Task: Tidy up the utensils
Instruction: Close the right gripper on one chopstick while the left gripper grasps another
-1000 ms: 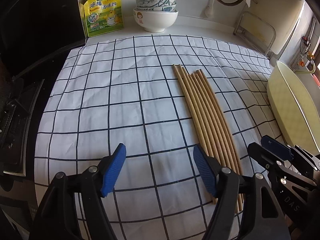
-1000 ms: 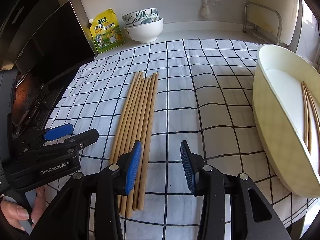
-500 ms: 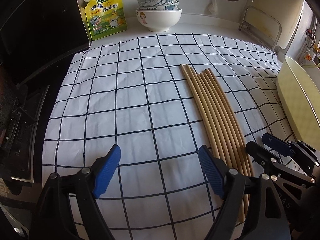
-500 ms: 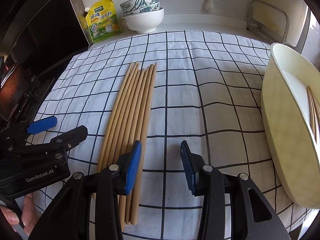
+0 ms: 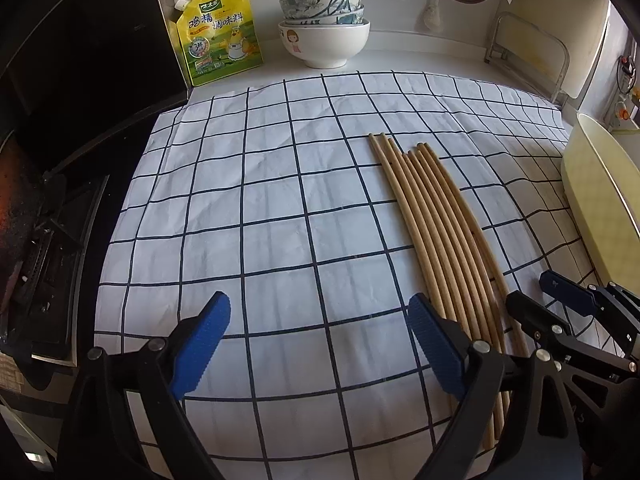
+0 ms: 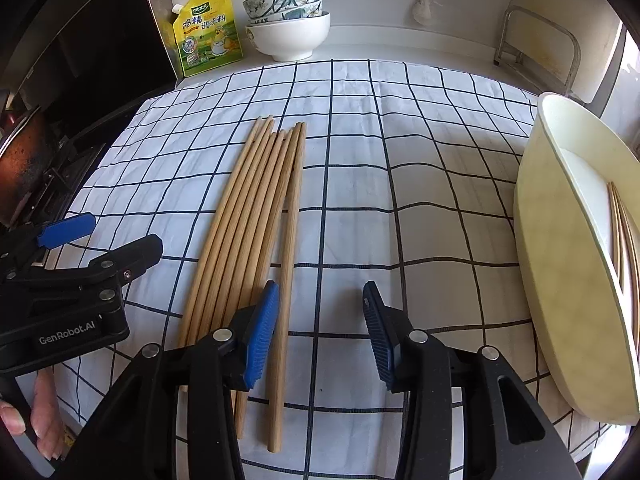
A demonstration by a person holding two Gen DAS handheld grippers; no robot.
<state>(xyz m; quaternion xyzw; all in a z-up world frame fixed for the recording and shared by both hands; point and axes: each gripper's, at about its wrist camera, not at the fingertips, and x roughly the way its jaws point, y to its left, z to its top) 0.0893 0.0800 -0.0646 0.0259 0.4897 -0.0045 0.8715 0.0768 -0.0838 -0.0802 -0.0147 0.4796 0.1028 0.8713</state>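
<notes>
Several wooden chopsticks [image 5: 440, 232] [image 6: 256, 240] lie side by side on a white checked cloth [image 5: 280, 200]. My left gripper [image 5: 320, 344] hovers over bare cloth to their left; its jaws are opening and nothing is between them. Its right finger [image 5: 436, 344] overlaps the near ends of the bundle. My right gripper [image 6: 320, 334] is open over the bundle's right edge. The outermost chopstick [image 6: 286, 280] runs just inside its left finger [image 6: 262, 332], and the pads do not press on it. A cream tray [image 6: 560, 280] at the right holds a few chopsticks [image 6: 622, 232].
Stacked bowls [image 5: 324, 36] and a yellow seasoning pouch [image 5: 218, 32] stand at the back by the wall. A dark stove [image 5: 44, 240] borders the cloth on the left. A metal rack [image 6: 540, 44] is at the back right. A hand [image 6: 36, 412] grips the left gripper [image 6: 126, 229].
The left gripper's jaws have spread wider. Both views have tilted up a little, showing more of the back wall. The chopsticks have not moved.
</notes>
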